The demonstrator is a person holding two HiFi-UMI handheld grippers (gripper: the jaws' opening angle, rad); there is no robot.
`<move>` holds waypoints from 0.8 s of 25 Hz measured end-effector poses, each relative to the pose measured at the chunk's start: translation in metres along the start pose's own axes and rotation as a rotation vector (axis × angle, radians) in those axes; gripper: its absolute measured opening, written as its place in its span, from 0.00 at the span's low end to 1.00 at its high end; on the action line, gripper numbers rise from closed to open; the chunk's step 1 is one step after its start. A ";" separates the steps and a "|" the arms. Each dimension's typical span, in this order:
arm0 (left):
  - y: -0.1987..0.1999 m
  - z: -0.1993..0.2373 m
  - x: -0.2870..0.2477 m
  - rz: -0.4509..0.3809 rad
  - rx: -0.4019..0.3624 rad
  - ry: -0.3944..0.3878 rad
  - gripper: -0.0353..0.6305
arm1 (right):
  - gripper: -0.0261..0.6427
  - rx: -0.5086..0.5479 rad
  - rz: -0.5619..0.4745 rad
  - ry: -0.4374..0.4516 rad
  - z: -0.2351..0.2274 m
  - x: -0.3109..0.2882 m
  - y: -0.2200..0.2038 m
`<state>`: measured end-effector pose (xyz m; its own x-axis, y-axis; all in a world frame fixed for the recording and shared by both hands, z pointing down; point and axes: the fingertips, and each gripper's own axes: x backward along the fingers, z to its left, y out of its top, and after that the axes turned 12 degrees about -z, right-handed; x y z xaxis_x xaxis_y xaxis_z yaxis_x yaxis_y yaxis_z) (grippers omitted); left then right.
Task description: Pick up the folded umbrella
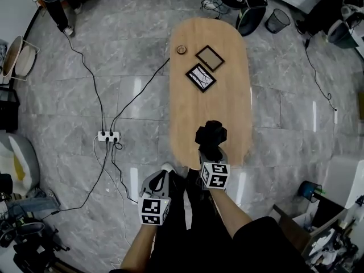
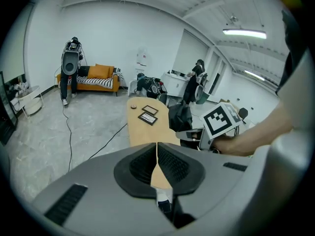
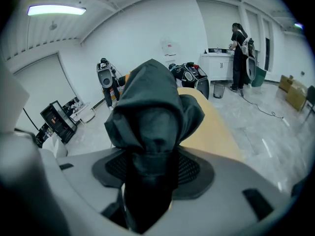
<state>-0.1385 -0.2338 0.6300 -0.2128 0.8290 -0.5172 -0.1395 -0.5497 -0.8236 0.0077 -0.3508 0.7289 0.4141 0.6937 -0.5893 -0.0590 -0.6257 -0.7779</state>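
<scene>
The folded umbrella [image 1: 211, 135] is black, with loose dark fabric. My right gripper [image 1: 212, 153] is shut on it and holds it above the near end of the long wooden table [image 1: 227, 101]. In the right gripper view the umbrella [image 3: 150, 127] fills the space between the jaws and sticks out ahead of them. The left gripper [image 1: 160, 182] hangs off the table's near left corner, over the floor. Its jaws are shut with nothing between them in the left gripper view [image 2: 157, 165], which also shows the umbrella [image 2: 180, 117] in the other gripper.
Two picture frames [image 1: 201, 77] [image 1: 210, 57] and a small round object [image 1: 181, 49] lie on the table's far half. A power strip [image 1: 108, 136] with cables lies on the floor to the left. A bin [image 1: 278, 20] and bags stand beyond the table.
</scene>
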 end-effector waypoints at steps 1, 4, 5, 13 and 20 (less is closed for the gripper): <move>0.002 0.000 0.000 -0.002 -0.003 -0.003 0.08 | 0.39 -0.003 -0.004 0.006 0.002 0.004 0.002; 0.010 -0.004 0.001 -0.008 -0.018 -0.019 0.08 | 0.39 -0.005 -0.017 0.023 0.007 0.016 0.009; 0.012 -0.006 0.001 -0.011 -0.023 -0.024 0.08 | 0.39 -0.003 -0.022 0.029 0.009 0.021 0.011; 0.033 -0.011 -0.005 -0.031 -0.051 -0.055 0.08 | 0.39 -0.031 -0.077 0.064 0.028 0.058 0.036; 0.056 -0.019 -0.005 -0.066 -0.054 -0.085 0.08 | 0.39 -0.044 -0.148 0.048 0.037 0.093 0.065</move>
<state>-0.1265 -0.2670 0.5816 -0.2867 0.8501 -0.4418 -0.1044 -0.4861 -0.8676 0.0090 -0.3139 0.6161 0.4580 0.7623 -0.4573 0.0452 -0.5337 -0.8444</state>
